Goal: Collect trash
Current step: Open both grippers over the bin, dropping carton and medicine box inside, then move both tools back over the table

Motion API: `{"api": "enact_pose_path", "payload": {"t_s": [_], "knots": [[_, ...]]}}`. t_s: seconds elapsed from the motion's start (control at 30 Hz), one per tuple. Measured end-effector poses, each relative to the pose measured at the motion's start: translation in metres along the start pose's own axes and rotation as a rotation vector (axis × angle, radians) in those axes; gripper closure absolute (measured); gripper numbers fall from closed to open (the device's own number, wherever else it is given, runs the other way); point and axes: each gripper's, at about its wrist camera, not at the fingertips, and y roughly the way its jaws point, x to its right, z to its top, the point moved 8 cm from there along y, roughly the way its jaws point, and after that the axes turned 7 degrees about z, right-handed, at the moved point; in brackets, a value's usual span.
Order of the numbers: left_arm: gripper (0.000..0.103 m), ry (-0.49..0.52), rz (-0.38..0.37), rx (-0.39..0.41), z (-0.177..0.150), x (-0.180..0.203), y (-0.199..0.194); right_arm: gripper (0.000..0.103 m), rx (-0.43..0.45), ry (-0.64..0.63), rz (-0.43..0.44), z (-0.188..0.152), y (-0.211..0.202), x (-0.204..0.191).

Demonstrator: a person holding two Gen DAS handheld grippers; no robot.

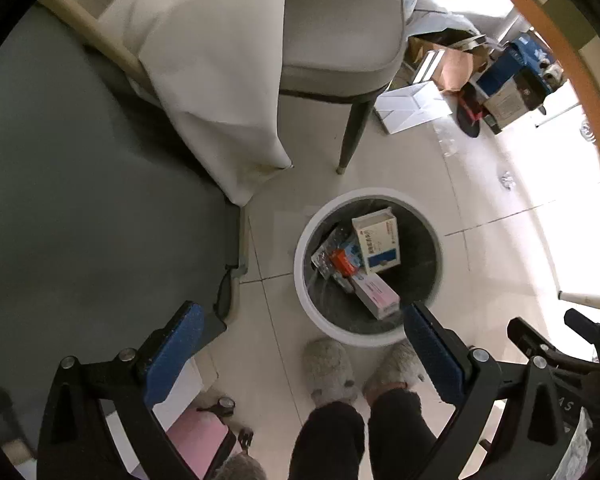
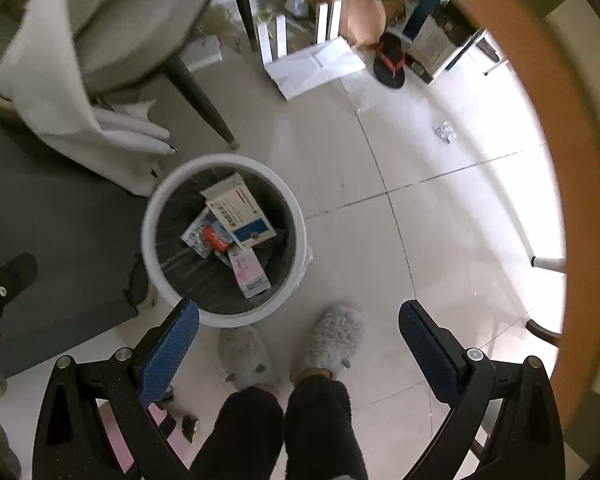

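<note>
A round white trash bin (image 1: 302,280) with a dark liner stands on the tiled floor; it also shows in the right wrist view (image 2: 148,216). Inside lie a white and blue box (image 1: 378,242), a pink and white box (image 1: 376,294), an orange packet (image 1: 340,261) and a blister pack (image 1: 323,259). My left gripper (image 1: 304,320) is open and empty, high above the bin's near rim. My right gripper (image 2: 300,320) is open and empty, above the floor right of the bin. A small crumpled wrapper (image 2: 445,133) lies on the floor further right.
The person's feet in grey slippers (image 2: 332,338) stand just before the bin. A grey chair (image 1: 340,40) draped with white cloth stands behind it. Cardboard boxes (image 2: 360,20) and white packaging (image 2: 312,68) clutter the far floor. A pink suitcase (image 1: 200,440) is at lower left.
</note>
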Motion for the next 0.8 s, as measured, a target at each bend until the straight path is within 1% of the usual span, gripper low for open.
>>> {"api": "enact_pose_path", "payload": {"t_s": [0.23,0.43,0.47,0.53,0.73,0.8], "knots": [[0.0,-0.018,0.001,0.013,-0.013,-0.014,-0.075,0.002,0.049,-0.027,-0.003,-0.009,-0.094,-0.012],[0.0,-0.015,-0.005,0.043,-0.023,-0.024,-0.15,0.002,0.079,-0.036,0.022,-0.022,-0.178,-0.024],[0.0,-0.016,0.004,0.04,-0.025,-0.026,-0.161,0.002,0.086,-0.035,0.031,-0.024,-0.191,-0.026],[0.0,-0.022,-0.007,0.04,-0.029,-0.028,-0.184,0.002,0.095,-0.036,0.041,-0.028,-0.216,-0.028],[0.0,-0.012,0.009,0.121,-0.031,-0.031,-0.256,0.002,0.151,0.016,0.131,-0.039,-0.299,-0.027],[0.0,-0.002,0.003,0.17,-0.023,-0.023,-0.285,0.002,0.173,0.059,0.174,-0.04,-0.322,-0.021]]}}
